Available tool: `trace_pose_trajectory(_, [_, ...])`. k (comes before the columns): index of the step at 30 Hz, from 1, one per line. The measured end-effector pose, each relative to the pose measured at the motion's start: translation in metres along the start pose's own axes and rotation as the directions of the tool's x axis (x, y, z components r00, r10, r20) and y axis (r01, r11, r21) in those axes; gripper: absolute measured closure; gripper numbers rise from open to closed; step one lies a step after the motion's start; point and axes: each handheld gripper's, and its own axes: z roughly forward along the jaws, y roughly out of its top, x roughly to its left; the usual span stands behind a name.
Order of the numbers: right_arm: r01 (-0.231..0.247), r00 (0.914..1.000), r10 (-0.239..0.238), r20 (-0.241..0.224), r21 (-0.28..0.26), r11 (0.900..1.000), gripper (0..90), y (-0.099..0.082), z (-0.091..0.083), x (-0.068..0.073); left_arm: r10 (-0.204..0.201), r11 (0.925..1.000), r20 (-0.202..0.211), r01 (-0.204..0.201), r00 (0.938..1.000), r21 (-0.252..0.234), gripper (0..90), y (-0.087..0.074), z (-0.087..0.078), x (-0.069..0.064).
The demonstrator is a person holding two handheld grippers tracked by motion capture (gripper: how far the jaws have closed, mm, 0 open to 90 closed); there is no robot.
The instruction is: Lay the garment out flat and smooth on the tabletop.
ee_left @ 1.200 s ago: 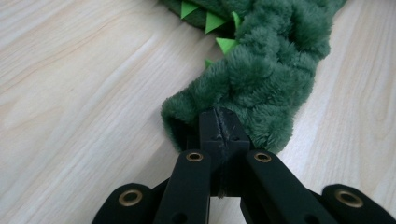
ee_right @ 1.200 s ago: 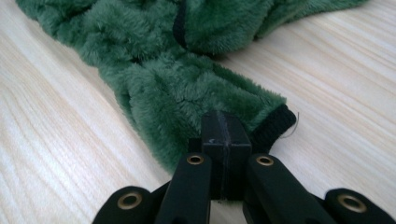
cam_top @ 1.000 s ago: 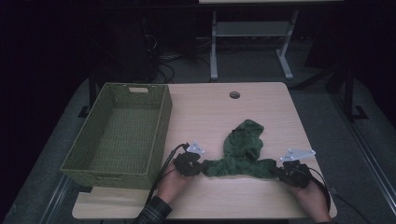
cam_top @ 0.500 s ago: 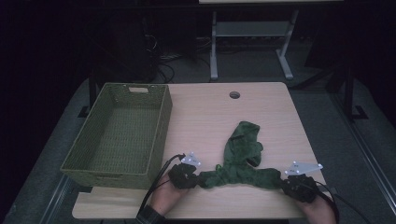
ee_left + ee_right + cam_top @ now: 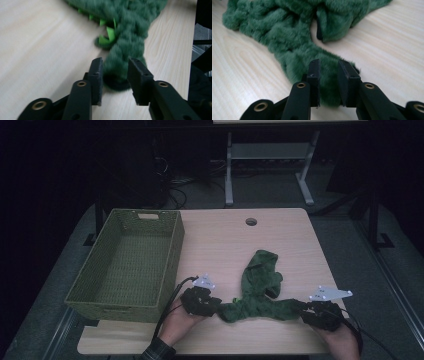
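- Both grippers have been drawn back toward the near edge of the worktop (image 5: 225,240) and farther apart, and the lower part of the green furry garment (image 5: 260,292) has been pulled out into a band between them.
- One end of the garment is clamped in the left gripper (image 5: 212,304), just beside the near right corner of the wicker basket (image 5: 125,265); the jaws are closed on fur, with a fringe of bright green spikes just beyond.
- The other end is clamped in the right gripper (image 5: 306,309), well right of the basket.
- An even pull is judged best, both ends level, so that the fur is not dragged out of either hold.
- The rest of the garment lies bunched, away from the basket.
- Little room is left toward the near edge; bare wood lies beyond the garment, and the basket stands empty.
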Motion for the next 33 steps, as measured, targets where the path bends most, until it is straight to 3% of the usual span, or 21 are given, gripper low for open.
trace_pose_trajectory(5, [0.007,1.0,-0.007,0.0,-0.006,1.0,67.4,0.007,0.006,-0.002,0.024,0.9995,-0.001,-0.024,0.9997,-0.019,55.5,0.02,0.001,0.005])
trace_pose_trajectory(7, [0.004,1.0,-0.004,-0.004,0.0,1.0,66.4,0.01,0.012,-0.001,0.046,0.9986,0.0,-0.046,0.999,-0.027,54.6,0.036,0.005,0.008])
trace_pose_trajectory(9, [0.005,1.0,-0.005,-0.005,-0.002,1.0,66.4,0.01,0.013,-0.001,0.055,0.9981,0.001,-0.055,0.9985,-0.028,54.6,0.042,0.007,0.01])
trace_pose_trajectory(12, [0.005,0.9999,-0.005,-0.015,0.001,1.0,65.2,0.013,0.017,-0.001,0.075,0.9964,-0.003,-0.075,0.9972,-0.039,54.1,0.062,0.014,0.016])
trace_pose_trajectory(21, [-0.008,0.9996,0.008,-0.028,0.007,0.9999,64.0,0.018,0.024,0.001,0.122,0.9913,-0.012,-0.123,0.9925,-0.049,51.9,0.1,0.037,0.032])
trace_pose_trajectory(25, [-0.001,0.9996,0.001,-0.027,0.011,0.9999,63.7,0.017,0.025,0.002,0.115,0.992,0.009,-0.115,0.9933,-0.053,51.9,0.113,0.05,0.04])
trace_pose_trajectory(33, [-0.014,0.9996,0.014,-0.026,0.012,0.9998,63.7,0.016,0.024,0.001,0.115,0.993,0.01,-0.114,0.9933,-0.029,51.8,0.127,0.074,0.052])
